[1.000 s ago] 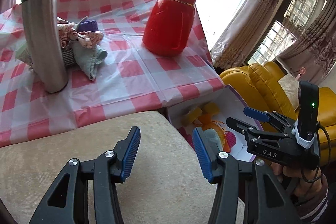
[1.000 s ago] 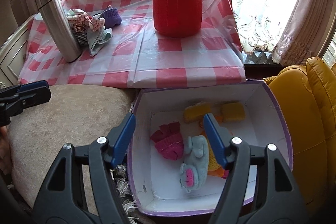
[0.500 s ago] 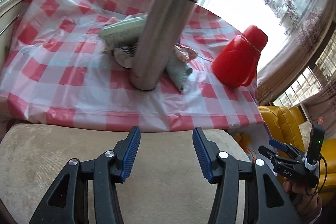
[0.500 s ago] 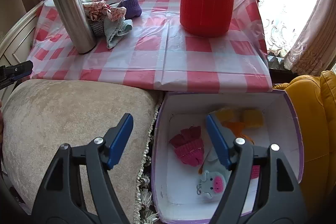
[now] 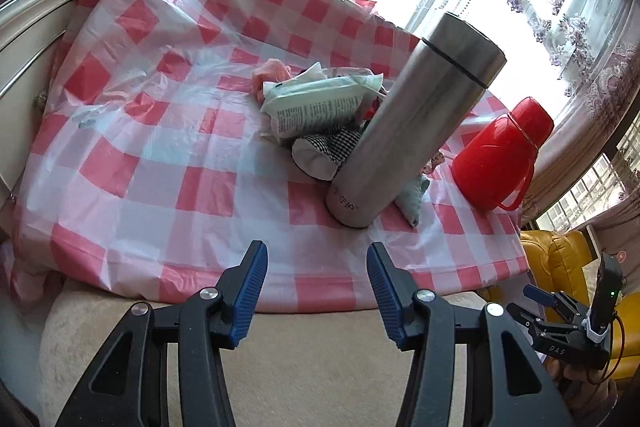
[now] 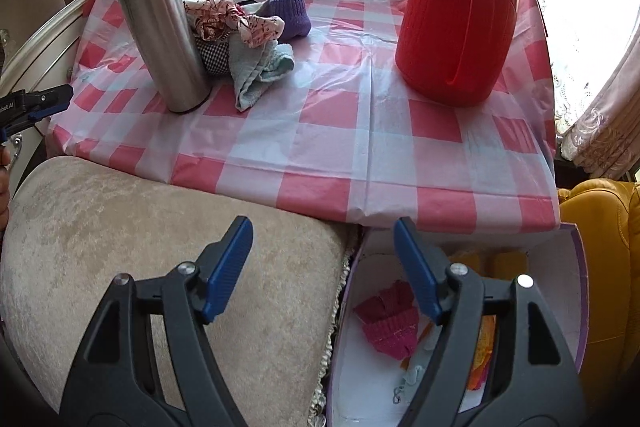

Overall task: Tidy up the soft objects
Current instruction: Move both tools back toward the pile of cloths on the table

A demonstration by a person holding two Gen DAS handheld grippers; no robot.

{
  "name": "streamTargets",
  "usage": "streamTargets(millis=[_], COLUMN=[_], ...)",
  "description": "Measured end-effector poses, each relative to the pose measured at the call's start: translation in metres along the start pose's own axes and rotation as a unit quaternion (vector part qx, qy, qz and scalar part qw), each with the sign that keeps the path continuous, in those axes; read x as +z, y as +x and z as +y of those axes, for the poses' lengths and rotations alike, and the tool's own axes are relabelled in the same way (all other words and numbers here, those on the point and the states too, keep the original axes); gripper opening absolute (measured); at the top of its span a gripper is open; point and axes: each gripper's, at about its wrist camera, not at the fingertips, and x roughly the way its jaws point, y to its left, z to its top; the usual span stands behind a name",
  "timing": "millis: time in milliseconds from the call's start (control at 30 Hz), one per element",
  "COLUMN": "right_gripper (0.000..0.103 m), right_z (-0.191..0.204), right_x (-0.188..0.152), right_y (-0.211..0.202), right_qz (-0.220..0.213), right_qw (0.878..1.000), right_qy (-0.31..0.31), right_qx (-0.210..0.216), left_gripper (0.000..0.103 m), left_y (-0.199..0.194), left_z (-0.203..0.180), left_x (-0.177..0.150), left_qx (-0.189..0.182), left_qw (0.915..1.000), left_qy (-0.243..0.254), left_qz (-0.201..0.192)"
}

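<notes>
1. The soft things still to sort lie in a heap [image 6: 240, 39] toward the back left corner of the table, bunched against a steel flask [image 6: 158, 15]. Probably they were dumped there together.
2. In the heap: a knitted purple sock [image 6: 292, 17], a crumpled floral cloth [image 6: 232, 19], a pale green terry cloth [image 6: 260, 71] drooping toward the front edge, a black-and-white checked piece [image 5: 328, 151], and a crinkly wipes packet [image 5: 320, 103] on top.
3. More soft things, among them a ribbed pink piece [image 6: 390, 323], already sit in a white box [image 6: 580, 287] with a purple rim, below the table's front edge beside a beige plush cushion [image 6: 160, 247]. The box looks to be the collecting place.
4. A glossy red plastic jug [image 6: 456, 19] stands near the right edge, apart from the heap.
5. The table [image 6: 360, 131] wears a slick, wrinkled red-and-white checked plastic cover.
6. The left gripper [image 5: 314, 291] hovers over the cushion with jaws wide apart and empty, pointed at the heap, seemingly lined up for the next pick.
7. The right gripper [image 6: 324, 267] is also spread and empty, held above the box's left edge.
</notes>
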Motion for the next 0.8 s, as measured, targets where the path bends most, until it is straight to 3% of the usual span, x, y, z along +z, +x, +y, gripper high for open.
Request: streamTargets(millis=[400, 800], right_gripper=[0.077, 0.077], right_z=[0.019, 0.054], right_x=[0.061, 0.099], right_y=[0.033, 0.090], right_qz=[-0.014, 0.002], right_qw=[0.999, 0.998], right_qy=[-0.023, -0.056], right_qx=[0.017, 0.034], left_gripper=[0.053, 0.053], left_y=[0.036, 0.087], left_z=[0.019, 0.015], left_x=[0.060, 0.106], left_qx=[-0.003, -0.026], left_qw=[0.9973, 0.9850], left_qy=[0.072, 0.171], left_qz=[-0.015, -0.001])
